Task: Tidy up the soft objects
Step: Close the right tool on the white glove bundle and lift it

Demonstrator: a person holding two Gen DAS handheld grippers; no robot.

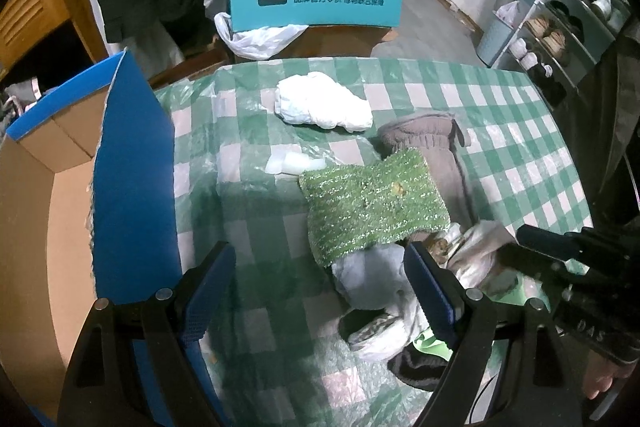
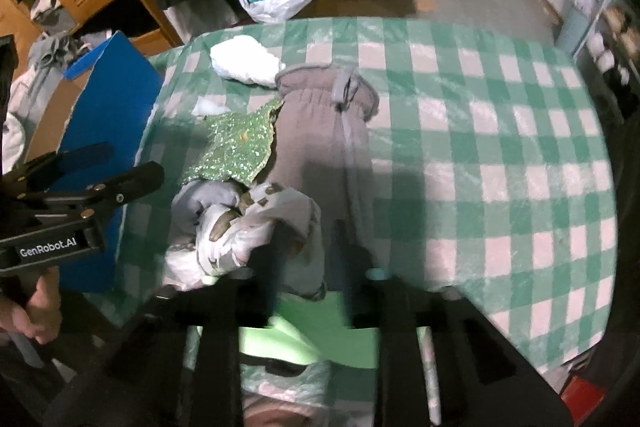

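Two grippers are working over one heap of soft things on the checked tablecloth (image 1: 500,131).

Left wrist view, left to right:
- The blue box (image 1: 136,167) is standing open along the left edge of the frame, its near wall just beside the left finger.
- The left gripper (image 1: 318,251) is hanging with its jaws spread wide and nothing between the pads. Its right finger is overlapping the heap's near edge, whether touching I cannot tell.
- The white cloth (image 1: 320,103) is lying alone in the upper centre, well apart from both tools.
- The green glitter cloth (image 1: 368,195) is resting at centre, partly over the grey glove (image 1: 436,143), whose long axis is running from upper centre toward lower right.
- The pale bundle (image 1: 372,275) is sitting below them.
- The right gripper (image 1: 516,243) is reaching in from the right edge, its tips at the bundle.

Right wrist view: the right gripper's fingers are showing as a dark blur at the bottom, with a light-green piece (image 2: 304,335) lying between them. Whether the pads are pressing it I cannot tell.

Judgement: the heap is sitting between the tools, with the box left of it. The left gripper is nearer the box, so any carry is going leftward.
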